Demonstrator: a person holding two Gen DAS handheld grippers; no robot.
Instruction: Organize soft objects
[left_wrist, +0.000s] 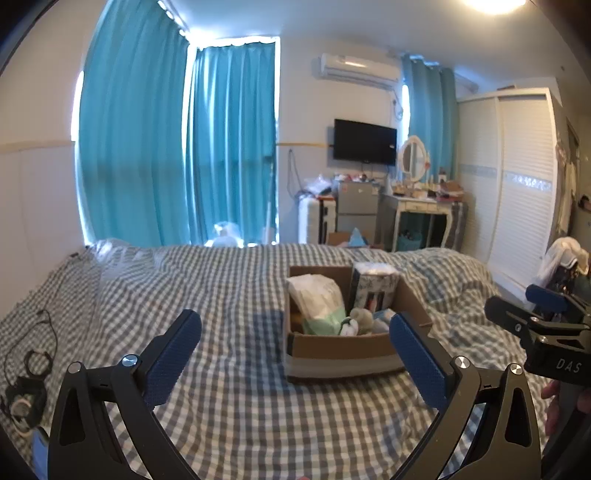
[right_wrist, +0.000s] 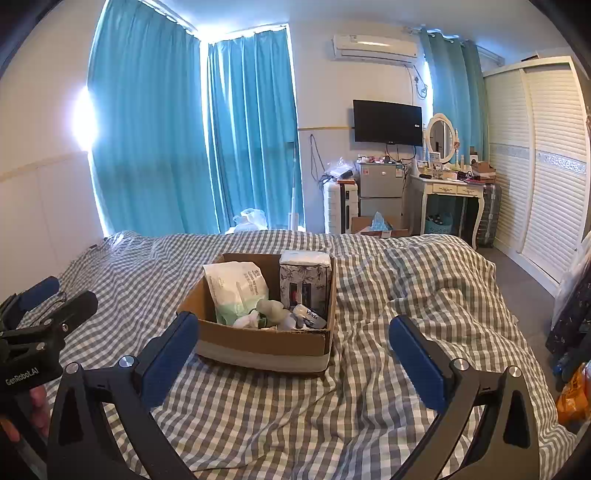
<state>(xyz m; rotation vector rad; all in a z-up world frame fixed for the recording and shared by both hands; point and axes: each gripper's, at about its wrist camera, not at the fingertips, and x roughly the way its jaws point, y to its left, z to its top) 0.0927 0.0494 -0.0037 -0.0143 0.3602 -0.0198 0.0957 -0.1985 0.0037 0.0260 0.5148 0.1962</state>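
Observation:
An open cardboard box (left_wrist: 343, 354) (right_wrist: 266, 345) sits on the grey checked bed (left_wrist: 236, 406) (right_wrist: 369, 387). Inside stand a white and green soft pack (left_wrist: 319, 302) (right_wrist: 236, 290) and a patterned tissue pack (left_wrist: 373, 290) (right_wrist: 304, 284). A grey plush toy (left_wrist: 362, 319) (right_wrist: 273, 308), a small white item and a blue tissue packet (right_wrist: 310, 315) lie at the box's front. My left gripper (left_wrist: 295, 332) is open and empty, just before the box. My right gripper (right_wrist: 293, 332) is open and empty, with the box's near right corner between its fingers. Each gripper shows at the edge of the other's view.
Headphones with a cable (left_wrist: 26, 391) lie on the bed at the far left. Teal curtains (left_wrist: 177, 147), a small fridge (right_wrist: 380, 190), a dressing table (right_wrist: 450, 192) and a white wardrobe (right_wrist: 539, 166) stand beyond the bed. An orange bag (right_wrist: 572, 391) is at the right edge.

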